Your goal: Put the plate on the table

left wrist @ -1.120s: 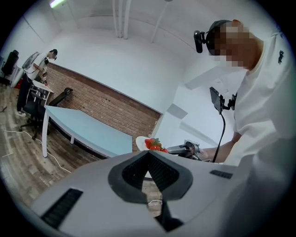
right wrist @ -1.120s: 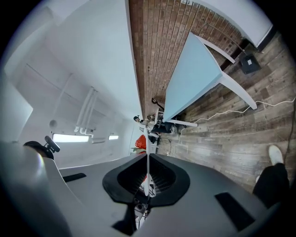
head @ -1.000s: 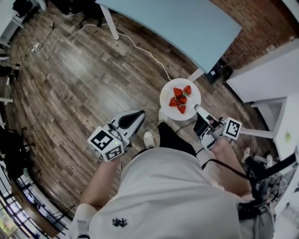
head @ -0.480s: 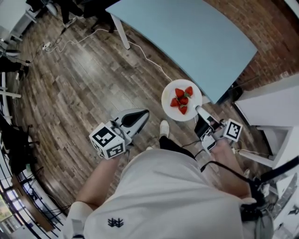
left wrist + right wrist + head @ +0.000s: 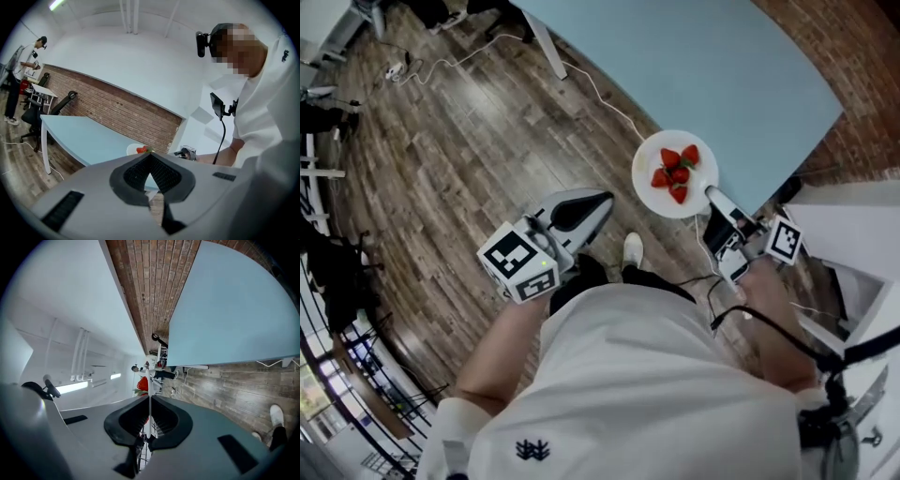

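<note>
Plate (image 5: 649, 194) carrying strawberries (image 5: 678, 174), held in air at near edge of light-blue worktop (image 5: 722, 66). Right gripper (image 5: 713, 196) jaws clamped on plate rim at 4 o'clock. Left gripper (image 5: 602, 199) at plate's 8 o'clock, jaws together, empty, over wooden floor (image 5: 441, 141).

Free rm over table (image 5: 712, 66) past plate (image 5: 648, 192) (brick wall (image 5: 862, 56) at far edge).

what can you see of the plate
The plate is round and white, ceramic by its look, carrying a few red strawberries. The right gripper holds it level, jaws shut on its near rim, which shows edge-on in the right gripper view. It hangs at the near edge of the blue table, apparently not yet set down.
</note>
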Motion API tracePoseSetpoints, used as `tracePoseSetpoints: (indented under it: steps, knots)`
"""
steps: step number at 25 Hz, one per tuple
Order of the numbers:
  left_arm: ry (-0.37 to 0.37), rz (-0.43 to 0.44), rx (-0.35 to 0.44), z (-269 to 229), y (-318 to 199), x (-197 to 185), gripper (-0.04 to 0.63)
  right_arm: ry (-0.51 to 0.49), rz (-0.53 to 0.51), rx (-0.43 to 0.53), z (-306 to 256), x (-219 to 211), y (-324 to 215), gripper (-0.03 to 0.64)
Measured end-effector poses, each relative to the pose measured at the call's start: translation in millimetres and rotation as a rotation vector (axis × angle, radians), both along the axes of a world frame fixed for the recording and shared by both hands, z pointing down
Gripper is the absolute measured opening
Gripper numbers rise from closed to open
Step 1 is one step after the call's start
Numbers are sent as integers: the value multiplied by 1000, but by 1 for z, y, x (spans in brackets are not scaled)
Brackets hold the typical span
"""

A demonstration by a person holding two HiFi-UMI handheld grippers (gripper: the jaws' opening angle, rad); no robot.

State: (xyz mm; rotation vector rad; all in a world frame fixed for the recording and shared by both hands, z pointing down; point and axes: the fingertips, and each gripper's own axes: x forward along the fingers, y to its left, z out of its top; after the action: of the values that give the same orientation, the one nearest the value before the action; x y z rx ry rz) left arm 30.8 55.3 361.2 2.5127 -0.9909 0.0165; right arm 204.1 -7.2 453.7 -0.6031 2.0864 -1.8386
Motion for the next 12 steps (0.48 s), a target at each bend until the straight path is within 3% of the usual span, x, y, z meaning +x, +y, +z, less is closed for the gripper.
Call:
tracePoseSetpoints:
  steps: [3,6,9,12]
  knots:
    - [18,-2,17,-1,-23,-5,0,6,2,15,6,-3,-26,21]
    - [4,1,34,2,-64,-35,0,-1,23,25,7,-33,-71,21]
    - [20,-1,-6,10,-91,-68,0,-17,80,2,7,-51,-97,21]
    - [20,39,7,7,-116,-88,0,-3,107,24,2,-66,-121,21]
